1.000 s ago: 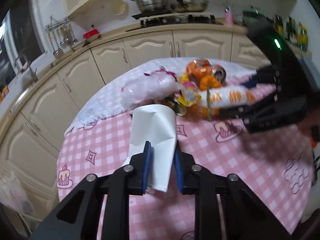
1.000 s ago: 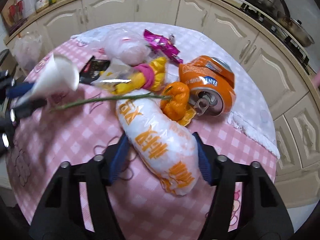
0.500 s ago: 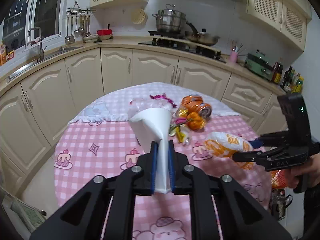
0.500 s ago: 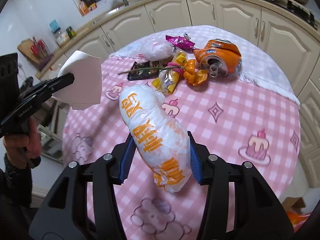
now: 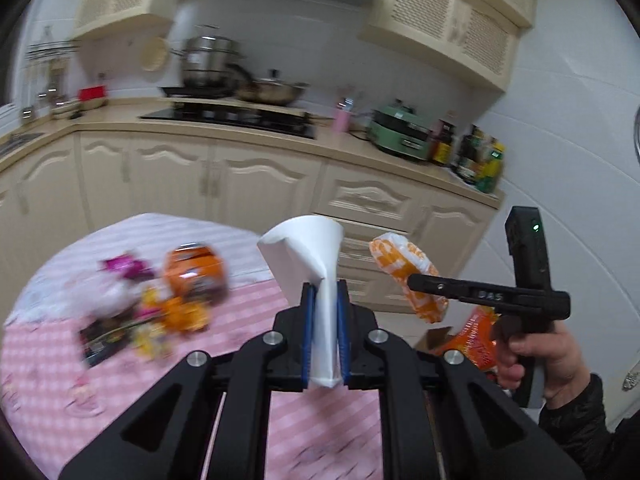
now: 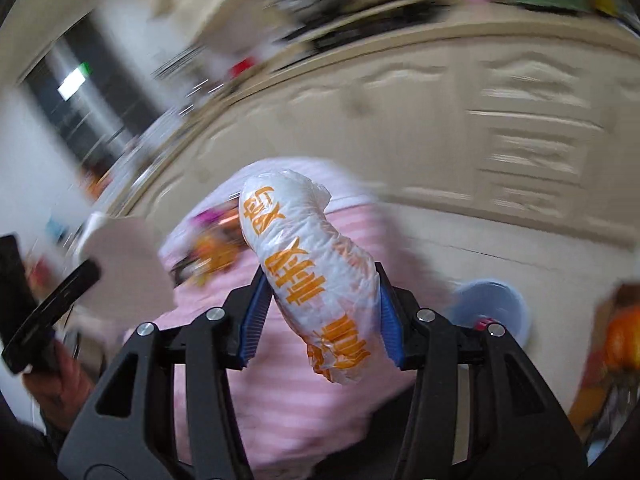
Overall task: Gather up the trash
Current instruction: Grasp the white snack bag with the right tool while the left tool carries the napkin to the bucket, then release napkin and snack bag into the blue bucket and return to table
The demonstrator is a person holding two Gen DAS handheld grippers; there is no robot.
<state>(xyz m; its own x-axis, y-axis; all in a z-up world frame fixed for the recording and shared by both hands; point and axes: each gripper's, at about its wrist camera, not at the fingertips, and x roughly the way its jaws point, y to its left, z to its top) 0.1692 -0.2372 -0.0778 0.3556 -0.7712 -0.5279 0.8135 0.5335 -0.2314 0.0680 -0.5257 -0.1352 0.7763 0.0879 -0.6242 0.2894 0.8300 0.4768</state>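
Observation:
My left gripper (image 5: 325, 294) is shut on a squashed white paper cup (image 5: 310, 254), held up above the pink checked table (image 5: 120, 376). My right gripper (image 6: 320, 292) is shut on a white plastic bag with orange print (image 6: 310, 258); the same white bag (image 5: 404, 270) shows in the left wrist view past the table's right edge, gripped by the right gripper (image 5: 416, 280) in a person's hand (image 5: 536, 356). On the table lie an orange can (image 5: 196, 274), a purple wrapper (image 5: 124, 268), orange peel (image 5: 180, 316) and a dark wrapper (image 5: 102, 342).
Cream kitchen cabinets (image 5: 240, 184) and a counter with a stove and pots (image 5: 224, 76) run behind the table. An orange bag (image 5: 472, 340) sits low beyond the table's right edge. A pale blue round container (image 6: 492, 312) lies on the floor to the right.
Both grippers lifted their loads off the table and swung to the right, past its edge. The left jaws squeezed the cup flatter. The right wrist view is blurred from the fast swing.

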